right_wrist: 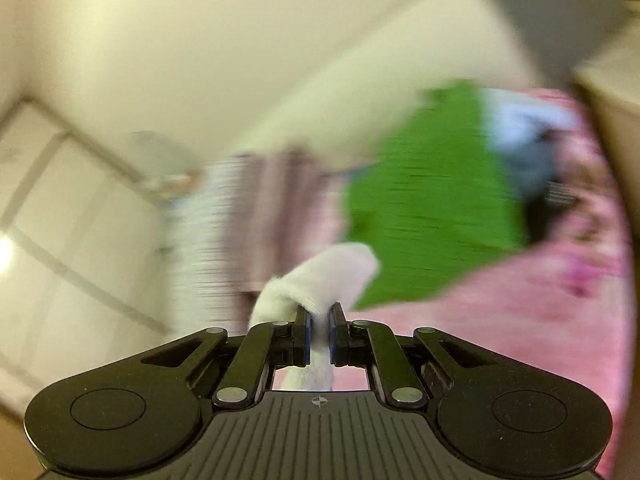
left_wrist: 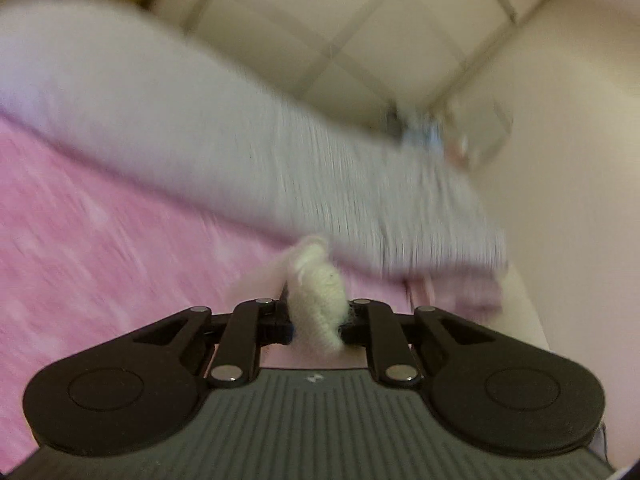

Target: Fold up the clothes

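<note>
- The left gripper (left_wrist: pixel 316 320) has its fingers clamped on a bunch of fuzzy white cloth (left_wrist: pixel 318 300), held above the bed.
- The right gripper (right_wrist: pixel 319 334) has its fingers closed on another part of the white cloth, which curls up and over the left finger.
- The bed is covered by a pink sheet (left_wrist: pixel 100 232); both views are blurred.
- A long pale grey striped garment (left_wrist: pixel 224 144) crosses the left wrist view above the sheet.
- A green garment (right_wrist: pixel 432 196) lies on the pink sheet, with blue and dark clothes (right_wrist: pixel 524 144) just beyond it.
- Cream walls (right_wrist: pixel 160 40) and panelled cupboard doors (left_wrist: pixel 360 28) surround the bed.
</note>
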Available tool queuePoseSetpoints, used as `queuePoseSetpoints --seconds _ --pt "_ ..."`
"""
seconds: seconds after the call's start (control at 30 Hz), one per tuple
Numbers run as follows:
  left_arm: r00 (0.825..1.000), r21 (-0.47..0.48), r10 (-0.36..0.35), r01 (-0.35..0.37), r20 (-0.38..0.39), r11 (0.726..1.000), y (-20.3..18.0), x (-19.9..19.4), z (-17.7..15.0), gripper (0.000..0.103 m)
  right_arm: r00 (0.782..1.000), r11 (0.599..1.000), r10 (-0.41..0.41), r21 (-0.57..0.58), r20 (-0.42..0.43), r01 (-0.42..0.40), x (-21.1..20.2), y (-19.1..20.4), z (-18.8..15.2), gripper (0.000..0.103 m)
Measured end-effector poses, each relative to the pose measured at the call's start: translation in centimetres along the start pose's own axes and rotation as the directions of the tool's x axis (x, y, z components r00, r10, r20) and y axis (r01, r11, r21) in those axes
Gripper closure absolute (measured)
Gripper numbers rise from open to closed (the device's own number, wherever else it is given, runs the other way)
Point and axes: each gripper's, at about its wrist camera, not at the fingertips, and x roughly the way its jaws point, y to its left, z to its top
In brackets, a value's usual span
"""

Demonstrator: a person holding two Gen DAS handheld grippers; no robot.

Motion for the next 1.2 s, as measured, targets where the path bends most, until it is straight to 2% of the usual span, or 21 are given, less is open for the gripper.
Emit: queuePoseSetpoints --seconds 0.03,0.1,0.2,0.3,0.47,0.57,0.63,0.67,0.73,0.8,0.83,0.9,0.93,1.03,1.07,1.13,1.2 --pt "0.999 0.008 0.011 -0.011 0.052 1.000 -0.1 -2.7 0.8 0.091 0.998 0.998 0.054 -0.018 -0.010 -0.054 0.3 1.7 0.2 0.096" --pt "0.995 0.018 0.030 -0.032 0.099 0.999 -0.6 -5.6 1.9 0.091 0.987 0.985 0.160 -0.061 -0.034 -0.162 0.6 5.1 0.5 0.096" --pt "0.986 0.031 0.058 -0.063 0.156 0.998 -1.3 -9.4 3.4 0.091 0.951 0.944 0.299 -0.123 -0.076 -0.306 0.0 9.7 0.5 0.096" --pt "0.973 0.042 0.084 -0.095 0.213 0.995 -2.0 -13.1 4.9 0.091 0.911 0.890 0.399 -0.195 -0.105 -0.412 -1.3 13.6 0.6 0.096" --pt "0.944 0.057 0.125 -0.149 0.307 0.987 -3.2 -19.4 7.5 0.091 0.855 0.805 0.504 -0.292 -0.123 -0.517 -2.6 18.9 1.5 0.096" --pt "0.955 0.073 0.187 -0.209 0.229 0.975 -1.7 -14.6 8.1 0.091 0.838 0.769 0.532 -0.344 -0.123 -0.539 -1.8 22.0 1.3 0.096" --pt "0.958 0.087 0.232 -0.249 0.168 0.965 -0.5 -10.9 8.5 0.090 0.843 0.759 0.522 -0.379 -0.131 -0.529 -0.1 24.3 0.6 0.096" --pt "0.957 0.095 0.254 -0.268 0.137 0.959 0.1 -9.0 8.7 0.090 0.847 0.757 0.514 -0.393 -0.135 -0.522 1.0 25.4 0.2 0.096" --pt "0.951 0.113 0.299 -0.306 0.076 0.945 1.2 -5.3 9.1 0.082 0.872 0.778 0.463 -0.399 -0.158 -0.485 5.0 27.6 -0.6 0.096" --pt "0.939 0.134 0.343 -0.342 0.015 0.930 2.4 -1.6 9.5 0.081 0.912 0.830 0.323 -0.388 -0.253 -0.401 11.0 29.2 -2.0 0.093" --pt "0.931 0.145 0.365 -0.359 -0.014 0.922 3.0 0.3 9.7 0.081 0.921 0.856 0.235 -0.383 -0.309 -0.347 14.3 29.8 -2.7 0.085" --pt "0.910 0.169 0.408 -0.392 -0.074 0.905 4.2 4.0 10.1 0.082 0.923 0.896 0.063 -0.385 -0.380 -0.220 19.5 29.8 -4.7 0.065" --pt "0.898 0.181 0.429 -0.407 -0.102 0.895 4.7 5.9 10.3 0.082 0.917 0.905 0.031 -0.379 -0.398 -0.195 20.3 29.0 -5.7 0.064" --pt "0.852 0.222 0.490 -0.449 -0.187 0.865 6.5 11.5 10.9 0.073 0.892 0.916 -0.043 -0.375 -0.450 -0.145 21.7 26.1 -8.4 0.059" --pt "0.836 0.227 0.508 -0.464 -0.207 0.856 7.2 11.4 9.6 0.069 0.882 0.912 -0.073 -0.389 -0.465 -0.129 21.4 24.6 -9.3 0.056" --pt "0.802 0.220 0.536 -0.491 -0.265 0.843 9.0 10.0 5.5 0.069 0.857 0.906 -0.148 -0.415 -0.493 -0.082 20.4 21.1 -11.2 0.055" --pt "0.774 0.174 0.529 -0.501 -0.348 0.848 10.5 8.8 0.9 0.068 0.813 0.906 -0.233 -0.422 -0.534 -0.018 19.9 17.0 -12.9 0.055"
